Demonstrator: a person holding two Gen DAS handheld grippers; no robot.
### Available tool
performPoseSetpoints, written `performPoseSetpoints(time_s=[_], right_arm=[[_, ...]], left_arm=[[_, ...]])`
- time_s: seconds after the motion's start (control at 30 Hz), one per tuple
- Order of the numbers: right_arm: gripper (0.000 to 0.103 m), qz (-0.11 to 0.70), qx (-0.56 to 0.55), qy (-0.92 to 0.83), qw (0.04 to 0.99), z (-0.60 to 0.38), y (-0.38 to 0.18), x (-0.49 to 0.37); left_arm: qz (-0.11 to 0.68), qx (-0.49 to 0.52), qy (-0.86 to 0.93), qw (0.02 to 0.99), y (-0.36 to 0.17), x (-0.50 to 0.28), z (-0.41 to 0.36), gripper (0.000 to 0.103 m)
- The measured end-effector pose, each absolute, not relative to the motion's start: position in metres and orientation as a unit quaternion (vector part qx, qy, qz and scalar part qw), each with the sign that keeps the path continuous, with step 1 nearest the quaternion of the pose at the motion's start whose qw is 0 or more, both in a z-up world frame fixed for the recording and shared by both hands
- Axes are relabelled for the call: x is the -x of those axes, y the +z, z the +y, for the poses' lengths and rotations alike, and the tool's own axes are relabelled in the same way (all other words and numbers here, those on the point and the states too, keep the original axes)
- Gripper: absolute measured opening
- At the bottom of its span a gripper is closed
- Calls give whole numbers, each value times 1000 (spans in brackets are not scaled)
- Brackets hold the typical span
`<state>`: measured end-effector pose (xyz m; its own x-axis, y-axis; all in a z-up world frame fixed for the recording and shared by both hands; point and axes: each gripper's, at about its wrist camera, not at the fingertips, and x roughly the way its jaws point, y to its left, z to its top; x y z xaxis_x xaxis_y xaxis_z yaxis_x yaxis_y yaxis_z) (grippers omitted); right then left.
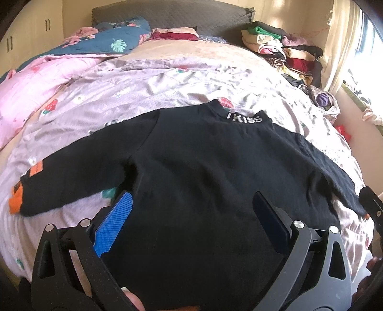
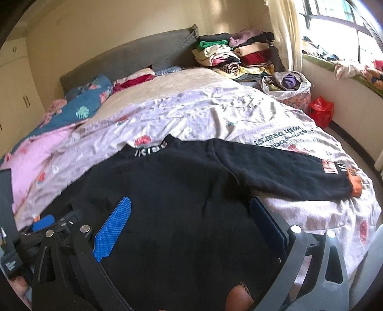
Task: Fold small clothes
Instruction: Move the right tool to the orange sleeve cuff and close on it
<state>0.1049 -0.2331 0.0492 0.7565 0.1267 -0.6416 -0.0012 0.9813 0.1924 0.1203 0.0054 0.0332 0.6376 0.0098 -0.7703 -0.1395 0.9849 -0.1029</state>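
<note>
A black sweater [image 1: 203,167] with orange cuffs is lying spread flat on a lilac strawberry-print bedsheet [image 1: 167,83]. The left gripper [image 1: 191,205] and right gripper [image 2: 191,208] are both hovering above its hem, jaws spread wide, gripping nothing. Folded clothes [image 2: 234,55] are sitting stacked by the grey headboard [image 2: 134,55], beside a sunlit window [image 2: 340,21].

Grey headboard [image 2: 134,55], blue floral quilt [image 1: 105,40], red bag [image 2: 322,111] by the window.
</note>
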Motion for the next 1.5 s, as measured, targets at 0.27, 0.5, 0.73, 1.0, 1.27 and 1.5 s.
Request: performPoseSetpoints(time_s=[0.27,0.5,0.73,1.0,1.27,1.5], right_arm=[[99,334,-124,23,934,-248,67,-132],[99,310,-155,-7,938,-275,82,-157],[99,303,-176,-53,935,-309,71,-173],[99,319,-206,-112,918,-353,42,-184],[99,324,-244,-163,900,-396,21,-182],[99,329,-309,-205,869,-434,-1,-175]], left_arm=[[425,75,20,902,40,-151,-8,94],[425,78,11,902,44,-178,-21,94],[438,76,-2,896,33,-204,-38,94],[459,67,-17,886,10,-227,-64,94],[467,51,-29,882,-7,-235,-91,95],[466,43,-39,883,-11,-237,-107,95]])
